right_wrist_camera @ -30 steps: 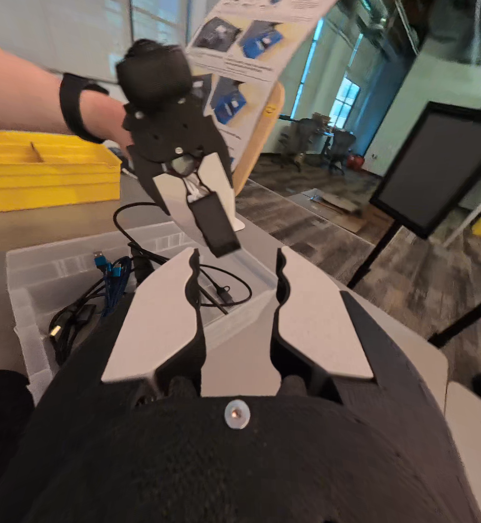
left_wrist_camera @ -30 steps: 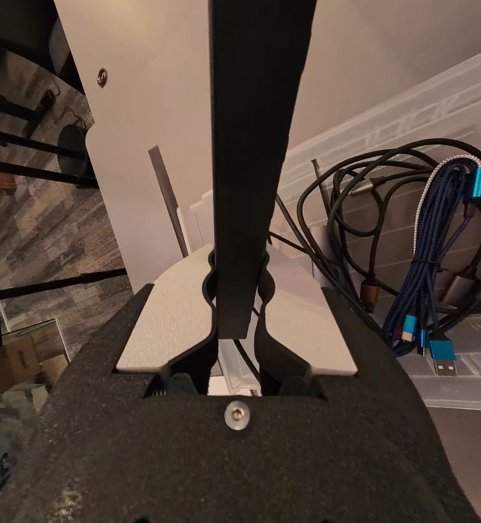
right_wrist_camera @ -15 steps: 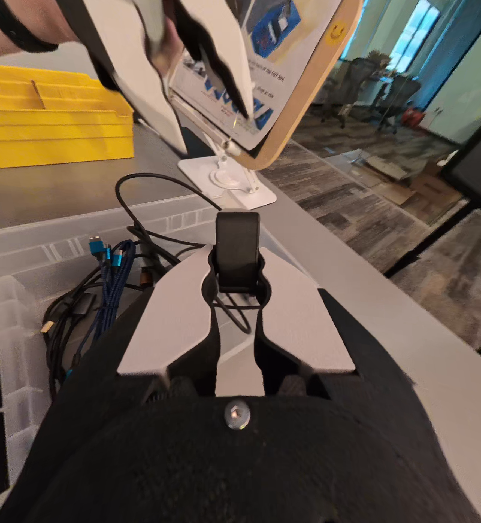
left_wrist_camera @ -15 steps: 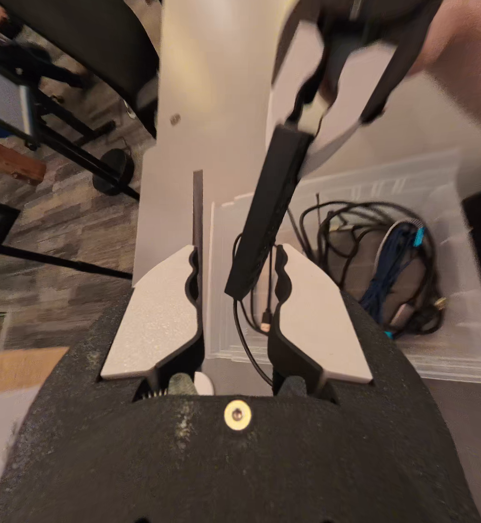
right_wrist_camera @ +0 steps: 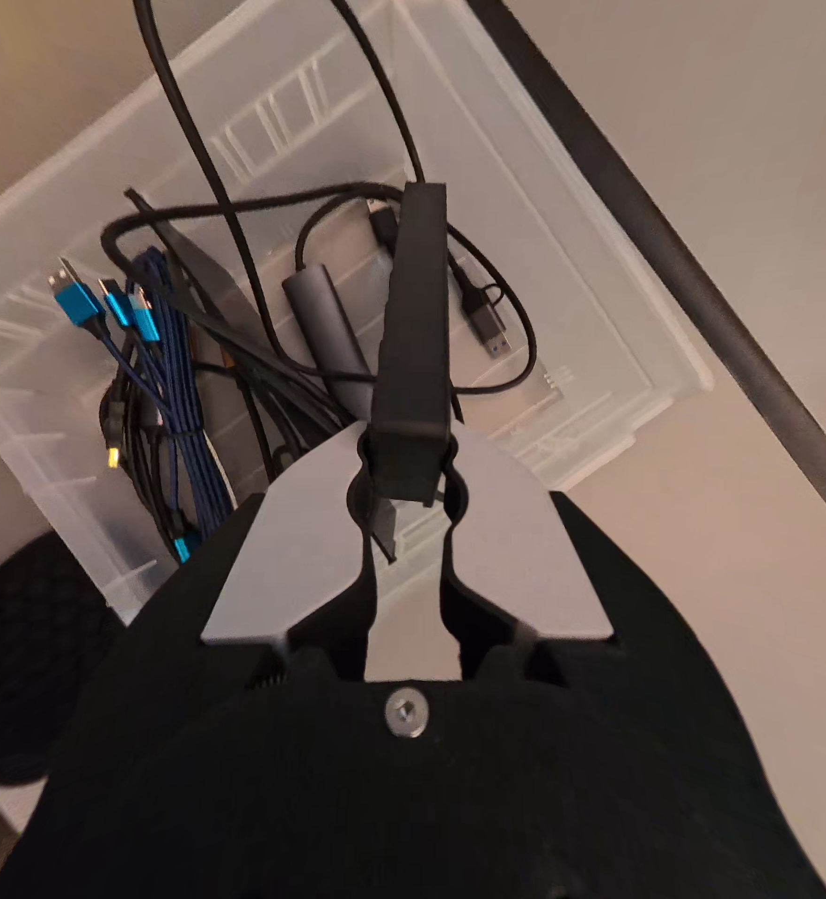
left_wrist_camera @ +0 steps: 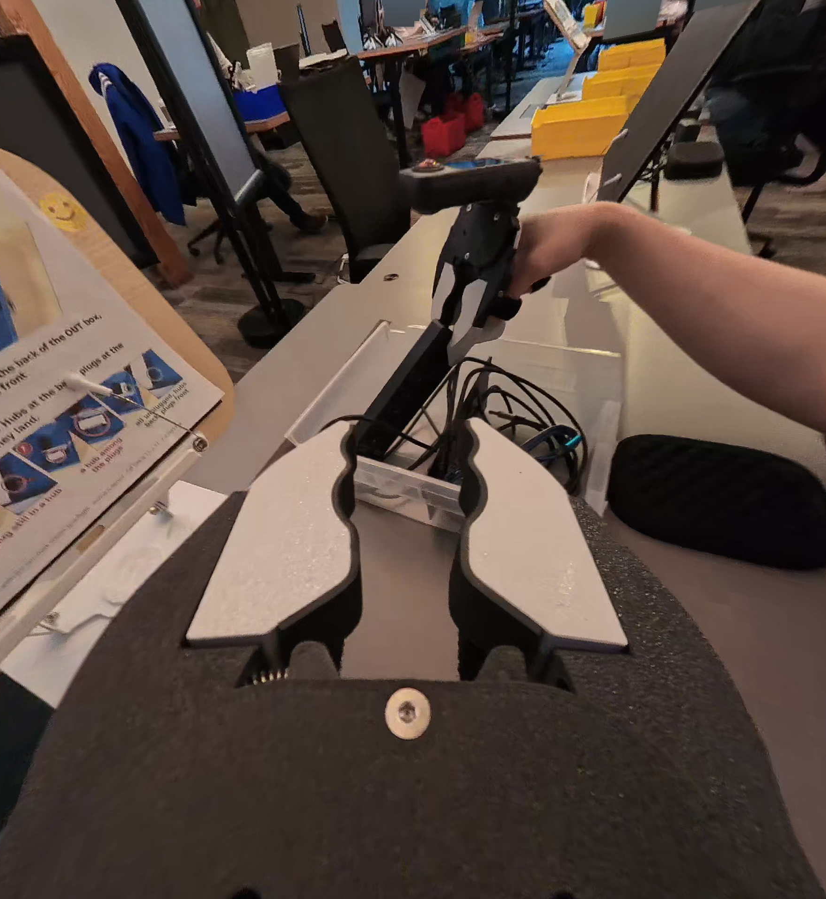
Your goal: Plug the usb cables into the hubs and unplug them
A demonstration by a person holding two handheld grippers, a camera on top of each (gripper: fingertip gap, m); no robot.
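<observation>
**Black hub clamped in right gripper over clear bin; left gripper released**

The black hub (right_wrist_camera: 413,335) is clenched at its near end between the fingers of the right gripper (right_wrist_camera: 407,462) and is held tilted, its far end pointed down into the clear plastic bin (right_wrist_camera: 590,301). A black cable is seen leaving the hub's far end and looping inside the bin. Just left of the black hub, a grey hub (right_wrist_camera: 325,331) is lying on the bin floor, with a black USB plug (right_wrist_camera: 488,323) on the right side of it. Further left, a bundle of blue braided cables (right_wrist_camera: 177,389) with bright blue connectors is piled among black cables.

In the left wrist view the same black hub (left_wrist_camera: 408,386) is seen slanted from the right gripper (left_wrist_camera: 466,316) down into the bin (left_wrist_camera: 406,489), with the person's hand (left_wrist_camera: 547,248) on the gripper handle. The left gripper (left_wrist_camera: 408,467) is released, fingers spread wide, nothing between them, held near the bin's near wall. A black pad (left_wrist_camera: 722,501) is lying right of the bin on the grey table (left_wrist_camera: 766,656). An instruction sheet on a wooden board (left_wrist_camera: 60,413) is standing at left. Yellow bins (left_wrist_camera: 590,116) are stacked far back.
</observation>
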